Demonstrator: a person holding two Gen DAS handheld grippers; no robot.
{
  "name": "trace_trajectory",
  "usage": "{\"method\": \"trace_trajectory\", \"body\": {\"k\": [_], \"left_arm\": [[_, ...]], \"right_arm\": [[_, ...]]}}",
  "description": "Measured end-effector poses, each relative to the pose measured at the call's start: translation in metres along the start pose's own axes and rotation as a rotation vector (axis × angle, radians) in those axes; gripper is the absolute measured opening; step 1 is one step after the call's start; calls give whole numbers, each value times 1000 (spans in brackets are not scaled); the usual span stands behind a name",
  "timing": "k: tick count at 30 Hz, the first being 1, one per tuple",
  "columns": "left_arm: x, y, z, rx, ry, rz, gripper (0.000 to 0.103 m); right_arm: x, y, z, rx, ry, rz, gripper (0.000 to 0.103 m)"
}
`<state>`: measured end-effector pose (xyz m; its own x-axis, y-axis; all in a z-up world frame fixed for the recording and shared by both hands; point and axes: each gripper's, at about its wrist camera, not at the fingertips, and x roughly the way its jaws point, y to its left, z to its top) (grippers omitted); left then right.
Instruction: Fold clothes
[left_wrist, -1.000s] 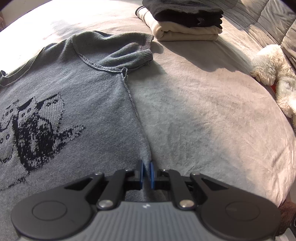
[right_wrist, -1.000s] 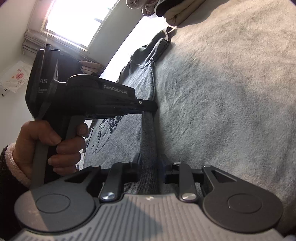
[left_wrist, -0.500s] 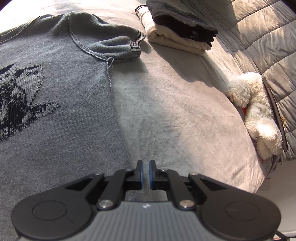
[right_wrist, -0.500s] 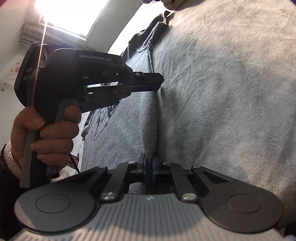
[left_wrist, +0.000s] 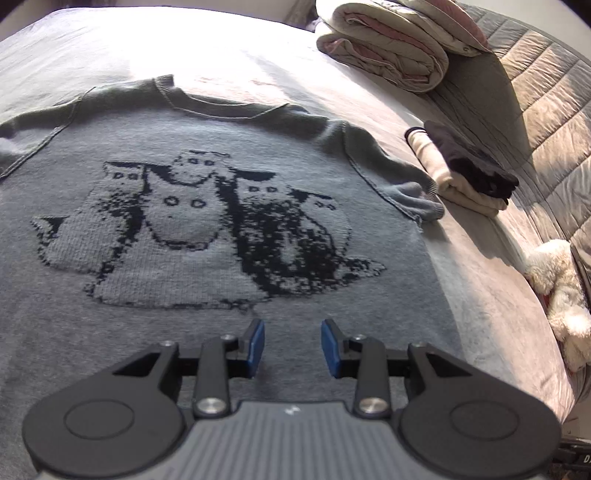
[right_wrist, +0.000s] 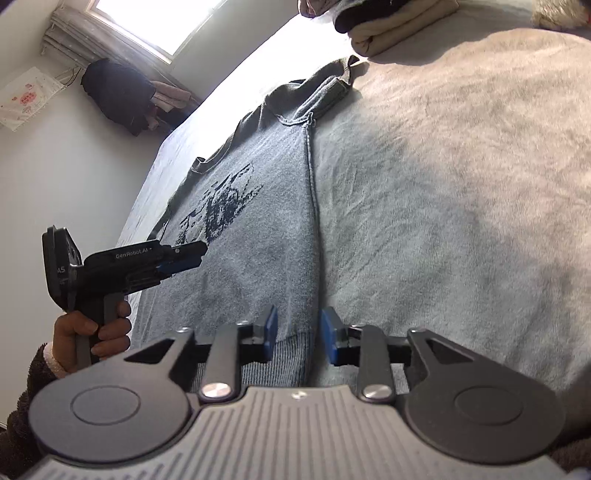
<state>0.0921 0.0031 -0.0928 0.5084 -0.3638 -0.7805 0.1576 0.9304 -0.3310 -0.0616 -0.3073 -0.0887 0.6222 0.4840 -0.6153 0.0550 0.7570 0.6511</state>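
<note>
Lying flat on the bed (left_wrist: 491, 314), front up, the sweater (left_wrist: 221, 332) is showing its dark knitted graphic. Left gripper (left_wrist: 292, 349) is hovering over the lower front, jaws apart, holding nothing. Right gripper (right_wrist: 298, 334) is sitting at the hem corner, jaws apart astride the side edge, gripping nothing. Bare cover is lying open beyond that edge. Folded clothes (left_wrist: 465, 173) are resting near the sleeve; a plush toy (left_wrist: 561, 295) is lying at the bed's edge.
</note>
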Motion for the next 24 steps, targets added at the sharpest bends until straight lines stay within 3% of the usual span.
{"method": "trace_trajectory", "body": {"k": [4, 11, 14, 24], "left_arm": [[-7, 44, 13, -75, -49, 52, 39], [-14, 94, 65, -79, -147, 159, 42], [-12, 108, 97, -42, -176, 195, 56], [32, 156, 196, 108, -186, 296, 65]], "right_arm": [[14, 20, 21, -98, -1, -58, 48], [60, 50, 66, -211, 12, -120, 48], [82, 60, 94, -243, 8, -127, 48], [170, 77, 196, -387, 7, -170, 48]]}}
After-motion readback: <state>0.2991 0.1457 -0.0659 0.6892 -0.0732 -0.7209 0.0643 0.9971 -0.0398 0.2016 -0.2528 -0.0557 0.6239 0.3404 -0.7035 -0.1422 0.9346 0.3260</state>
